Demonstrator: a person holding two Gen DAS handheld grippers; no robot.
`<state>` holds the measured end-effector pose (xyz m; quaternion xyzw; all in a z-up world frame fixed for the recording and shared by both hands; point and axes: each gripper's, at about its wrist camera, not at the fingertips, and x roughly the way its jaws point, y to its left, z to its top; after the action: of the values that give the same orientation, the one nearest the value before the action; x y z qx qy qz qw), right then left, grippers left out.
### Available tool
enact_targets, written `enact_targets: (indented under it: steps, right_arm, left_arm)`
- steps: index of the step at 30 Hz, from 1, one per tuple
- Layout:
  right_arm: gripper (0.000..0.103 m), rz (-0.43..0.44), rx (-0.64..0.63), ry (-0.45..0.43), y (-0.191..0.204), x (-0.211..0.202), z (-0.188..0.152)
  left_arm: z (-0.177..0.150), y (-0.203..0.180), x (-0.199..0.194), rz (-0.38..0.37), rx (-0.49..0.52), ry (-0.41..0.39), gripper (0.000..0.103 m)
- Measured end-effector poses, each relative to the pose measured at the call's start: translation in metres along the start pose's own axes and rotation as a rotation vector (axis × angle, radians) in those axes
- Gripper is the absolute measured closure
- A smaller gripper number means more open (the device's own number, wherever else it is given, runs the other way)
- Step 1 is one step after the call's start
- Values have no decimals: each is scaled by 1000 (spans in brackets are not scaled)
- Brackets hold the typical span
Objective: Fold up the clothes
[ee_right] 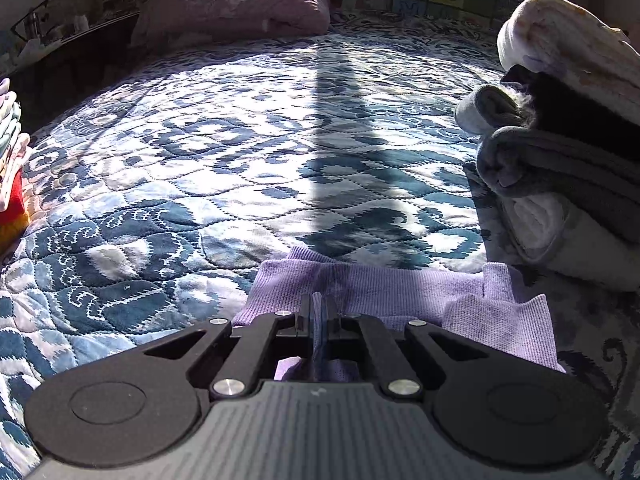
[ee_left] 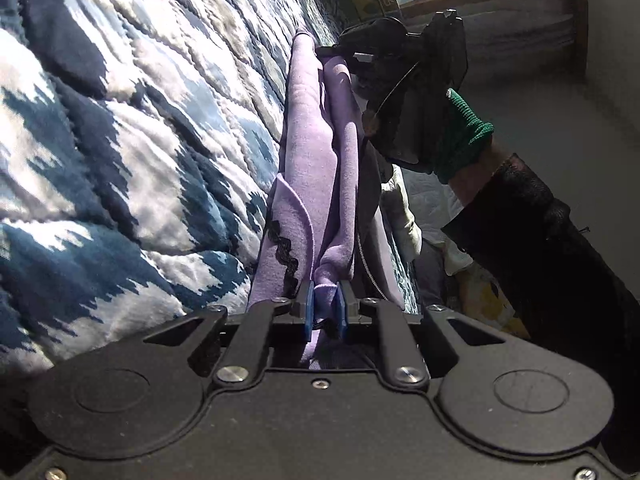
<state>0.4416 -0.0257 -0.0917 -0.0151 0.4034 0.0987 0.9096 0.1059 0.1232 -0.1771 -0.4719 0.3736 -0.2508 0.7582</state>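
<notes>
Blue-and-white quilted bedspread [ee_right: 240, 152]; lilac garment [ee_left: 316, 184] stretched across near edge, pinched by left gripper [ee_left: 325, 308] and right gripper [ee_right: 319, 312]; folded stack [ee_right: 560, 168] far right.

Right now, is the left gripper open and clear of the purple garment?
No. In the left wrist view the left gripper is shut on the purple garment, a fold of it pinched between its blue fingers.
</notes>
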Motion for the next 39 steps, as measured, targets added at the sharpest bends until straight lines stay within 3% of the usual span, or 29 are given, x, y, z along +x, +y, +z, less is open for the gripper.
enact_targets:
  steps: [3, 10, 15, 22, 25, 29, 31, 34, 39]
  right_arm:
    - [92, 48, 52, -9, -8, -2, 11]
    - [81, 174, 187, -185, -70, -83, 7]
    - [78, 197, 115, -266, -97, -155, -62]
    - [72, 169, 124, -363, -104, -236, -210]
    - [68, 129, 178, -391, -99, -253, -254]
    - [61, 78, 119, -434, -68, -270, -296]
    - [57, 71, 21, -428, -40, -271, -299]
    - [50, 55, -145, -489, 7, -274, -304]
    - [46, 49, -266, -529, 42, -257, -299]
  left_arm:
    - [-5, 0, -3, -10, -44, 2, 89]
    - [-9, 4, -12, -30, -123, -15, 89]
    - [-14, 3, -26, -52, -154, -39, 86]
    - [-10, 0, -62, -59, -161, -171, 80]
    - [-2, -10, -63, -48, -103, -197, 79]
    - [10, -22, -59, -27, -32, -212, 68]
    - [18, -25, -55, -12, -21, -229, 67]
    - [26, -29, -53, -1, -9, -243, 65]
    - [52, -39, -35, 18, 76, -215, 55]
